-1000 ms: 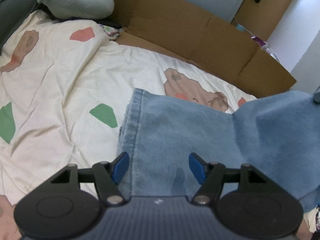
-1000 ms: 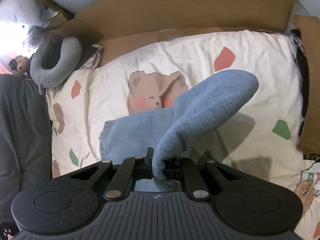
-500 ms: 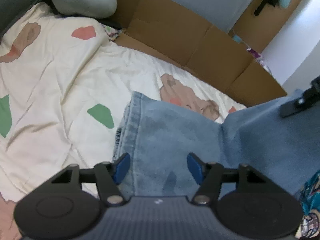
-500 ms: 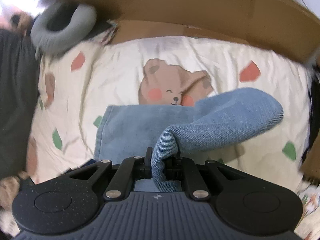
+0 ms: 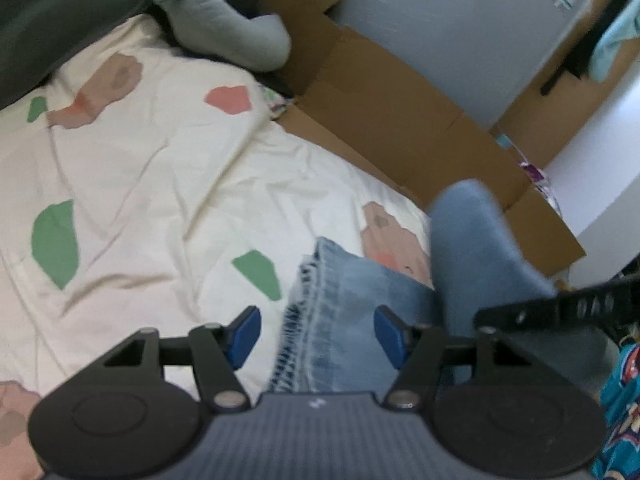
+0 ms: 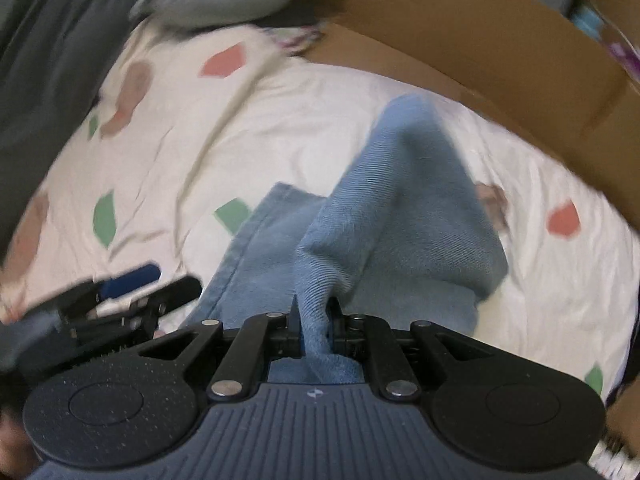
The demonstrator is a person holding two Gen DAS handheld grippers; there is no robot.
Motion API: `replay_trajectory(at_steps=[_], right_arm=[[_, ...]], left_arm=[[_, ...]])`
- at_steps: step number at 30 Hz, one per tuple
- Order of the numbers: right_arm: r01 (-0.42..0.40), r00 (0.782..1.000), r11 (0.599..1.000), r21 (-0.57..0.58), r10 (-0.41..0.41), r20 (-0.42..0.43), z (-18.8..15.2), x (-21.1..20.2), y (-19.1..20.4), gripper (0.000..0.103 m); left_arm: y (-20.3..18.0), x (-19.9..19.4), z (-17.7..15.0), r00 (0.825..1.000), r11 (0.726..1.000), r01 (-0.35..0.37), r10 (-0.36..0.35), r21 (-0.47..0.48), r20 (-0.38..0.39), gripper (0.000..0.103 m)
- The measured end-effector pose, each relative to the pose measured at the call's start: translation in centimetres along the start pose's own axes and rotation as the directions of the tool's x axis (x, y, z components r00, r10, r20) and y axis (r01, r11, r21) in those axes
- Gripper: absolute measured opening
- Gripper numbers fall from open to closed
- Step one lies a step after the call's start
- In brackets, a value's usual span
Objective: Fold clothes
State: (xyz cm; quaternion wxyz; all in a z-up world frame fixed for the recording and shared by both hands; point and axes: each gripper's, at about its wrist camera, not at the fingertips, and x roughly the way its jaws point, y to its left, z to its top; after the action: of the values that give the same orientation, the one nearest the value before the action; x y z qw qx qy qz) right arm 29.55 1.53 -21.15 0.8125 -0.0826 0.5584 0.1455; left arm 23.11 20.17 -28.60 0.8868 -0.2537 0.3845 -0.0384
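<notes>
Now clamped on a bunched fold of the jeans: right gripper, jaws pressed together with denim squeezed between them and a tuft poking out below. Lifted from that pinch, a raised hump of blue cloth, draped back down onto the flat part of the same jeans. Lying flat on the bedsheet, the rest of the garment, its hemmed edge toward the left in the right wrist view. Cream sheet, printed with green and coral patches and a pink bear partly covered by the denim.

Spread wide and holding nothing: left gripper, blue pads apart, hovering over the frayed hem of the jeans. Not touching the cloth, as far as can be told. Seen at the right edge of the left wrist view, the right gripper's black frame, with the lifted fold blurred just behind it.

Beyond the sheet: brown cardboard along the far edge, a grey neck pillow at the top left, dark bedding beside it.
</notes>
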Motion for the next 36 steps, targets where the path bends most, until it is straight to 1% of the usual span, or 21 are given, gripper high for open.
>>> replay_trajectory(at_steps=[3, 8, 10, 12, 14, 15, 16, 17, 19, 22, 25, 29, 33, 36], right_arm=[[-0.005, 1.000, 0.998, -0.056, 0.005, 0.004, -0.5, 1.0, 1.6, 0.008], [-0.021, 1.000, 1.000, -0.007, 0.021, 0.013, 0.0, 1.6, 1.4, 0.008], [-0.024, 0.999, 1.000, 0.008, 0.024, 0.024, 0.3, 1.4, 1.3, 0.008], [-0.026, 0.999, 1.000, 0.012, 0.026, 0.037, 0.7, 1.3, 1.5, 0.008], [-0.031, 0.999, 0.999, 0.012, 0.031, 0.042, 0.9, 1.1, 1.6, 0.008], [-0.034, 0.998, 0.999, 0.012, 0.034, 0.044, 1.0, 1.1, 1.7, 0.008], [-0.038, 0.998, 0.999, 0.013, 0.037, 0.046, 1.1, 1.0, 1.7, 0.008], [-0.041, 0.998, 0.999, 0.014, 0.040, 0.048, 1.2, 0.9, 1.8, 0.008], [-0.046, 0.998, 0.999, 0.017, 0.045, 0.052, 1.3, 0.8, 1.8, 0.008], [-0.053, 0.996, 0.998, 0.037, 0.051, 0.068, 1.5, 0.4, 1.5, 0.008], [-0.066, 0.994, 0.994, 0.082, 0.059, 0.093, 2.1, -0.6, 1.0, 0.008], [-0.083, 0.989, 0.993, 0.083, 0.072, 0.128, 3.1, -1.6, 1.4, 0.007], [-0.079, 0.992, 0.995, 0.065, 0.072, 0.103, 3.4, 0.2, 2.3, 0.007], [-0.074, 0.995, 0.994, 0.077, 0.069, 0.065, 2.5, 2.1, 2.4, 0.007]], left_arm=[[0.8, -0.2, -0.1, 1.000, 1.000, -0.011, 0.011, -0.022, -0.002, 0.065], [1.9, -0.4, -0.3, 1.000, 0.998, -0.018, 0.018, -0.054, -0.009, 0.065], [2.0, -0.1, -0.5, 1.000, 0.998, -0.001, 0.000, -0.060, -0.029, 0.065], [1.9, 0.5, -0.8, 0.998, 0.999, 0.004, -0.007, -0.051, -0.059, 0.062], [2.0, 1.1, -1.3, 0.995, 0.998, 0.020, -0.025, -0.054, -0.095, 0.051], [2.1, 1.4, -1.5, 0.992, 0.997, 0.038, -0.046, -0.065, -0.114, 0.049], [2.1, 1.7, -1.8, 0.990, 0.996, 0.052, -0.061, -0.071, -0.129, 0.042], [2.1, 1.9, -2.0, 0.988, 0.996, 0.061, -0.070, -0.070, -0.140, 0.033], [2.0, 2.3, -2.6, 0.983, 0.994, 0.076, -0.087, -0.072, -0.160, 0.027], [1.9, 2.6, -3.0, 0.982, 0.994, 0.079, -0.091, -0.077, -0.166, 0.027], [1.9, 2.6, -3.2, 0.980, 0.993, 0.087, -0.100, -0.080, -0.171, 0.026], [2.1, 2.5, -3.3, 0.978, 0.992, 0.096, -0.109, -0.085, -0.175, 0.027], [2.2, 2.2, -3.3, 0.979, 0.990, 0.101, -0.116, -0.094, -0.169, 0.027], [2.7, 2.0, -3.3, 0.978, 0.985, 0.115, -0.134, -0.126, -0.158, 0.026]])
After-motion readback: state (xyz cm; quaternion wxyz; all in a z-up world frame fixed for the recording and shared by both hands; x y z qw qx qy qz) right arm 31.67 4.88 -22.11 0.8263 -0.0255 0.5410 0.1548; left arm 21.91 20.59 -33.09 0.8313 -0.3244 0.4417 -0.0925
